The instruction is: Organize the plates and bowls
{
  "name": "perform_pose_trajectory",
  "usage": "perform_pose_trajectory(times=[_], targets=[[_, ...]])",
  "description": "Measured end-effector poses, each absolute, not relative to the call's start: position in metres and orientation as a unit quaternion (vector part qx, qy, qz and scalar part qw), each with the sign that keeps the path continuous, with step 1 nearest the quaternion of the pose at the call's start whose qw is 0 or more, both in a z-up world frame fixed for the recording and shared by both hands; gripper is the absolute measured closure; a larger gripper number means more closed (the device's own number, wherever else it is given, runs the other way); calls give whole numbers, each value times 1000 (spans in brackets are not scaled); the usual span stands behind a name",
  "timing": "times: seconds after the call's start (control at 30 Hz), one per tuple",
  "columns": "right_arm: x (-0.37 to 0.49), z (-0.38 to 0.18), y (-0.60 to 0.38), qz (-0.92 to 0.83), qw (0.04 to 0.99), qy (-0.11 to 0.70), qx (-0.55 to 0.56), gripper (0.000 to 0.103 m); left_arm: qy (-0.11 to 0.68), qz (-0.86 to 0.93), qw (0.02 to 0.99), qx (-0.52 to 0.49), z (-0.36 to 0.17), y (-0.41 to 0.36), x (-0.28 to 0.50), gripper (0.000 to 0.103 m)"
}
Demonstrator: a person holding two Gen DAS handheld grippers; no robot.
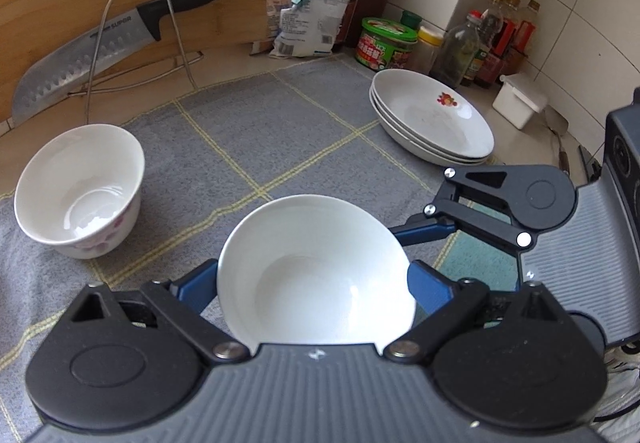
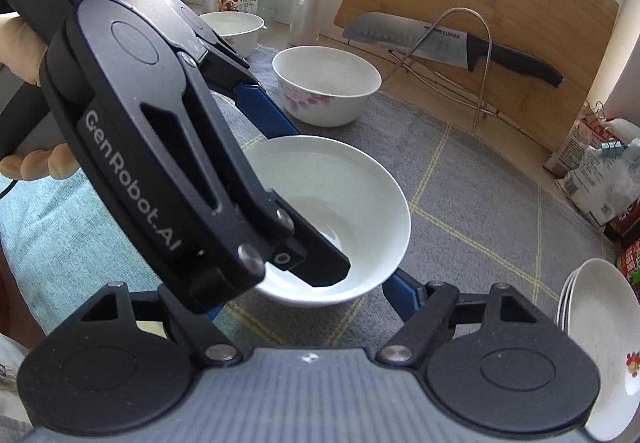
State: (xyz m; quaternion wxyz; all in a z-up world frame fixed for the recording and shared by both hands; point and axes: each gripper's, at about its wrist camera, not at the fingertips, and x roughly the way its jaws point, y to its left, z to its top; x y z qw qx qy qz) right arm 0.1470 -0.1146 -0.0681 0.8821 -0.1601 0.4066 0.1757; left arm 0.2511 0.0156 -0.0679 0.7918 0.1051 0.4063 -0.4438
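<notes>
Plain bowl (image 1: 316,271) between flowered bowl (image 1: 80,191) left, plate stack (image 1: 432,119) right

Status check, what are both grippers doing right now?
Left gripper shut on plain white bowl. Right gripper state unclear. Floral bowl ahead-left, path unobstructed.

We look steeply down from both wrists, close over the grey checked cloth (image 1: 280,131) on the worktop; both views share the plain white bowl (image 1: 316,271) (image 2: 340,219).
</notes>
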Motion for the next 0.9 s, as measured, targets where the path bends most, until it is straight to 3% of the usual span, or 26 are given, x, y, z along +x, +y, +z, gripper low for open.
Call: perform_pose_trajectory(times=[0.6, 0.7, 0.77, 0.9], targets=[[154, -73, -119, 178, 877, 420, -150, 19, 412, -444, 790, 97, -75, 13, 253, 6], [155, -73, -120, 176, 878, 420, -149, 13, 413, -450, 787, 86, -76, 14, 253, 4], [156, -72, -122, 175, 880, 417, -145, 3, 418, -446, 788, 75, -77, 15, 254, 4], [155, -65, -129, 176, 886, 410, -129, 0, 397, -432, 808, 57, -70, 27, 247, 3]])
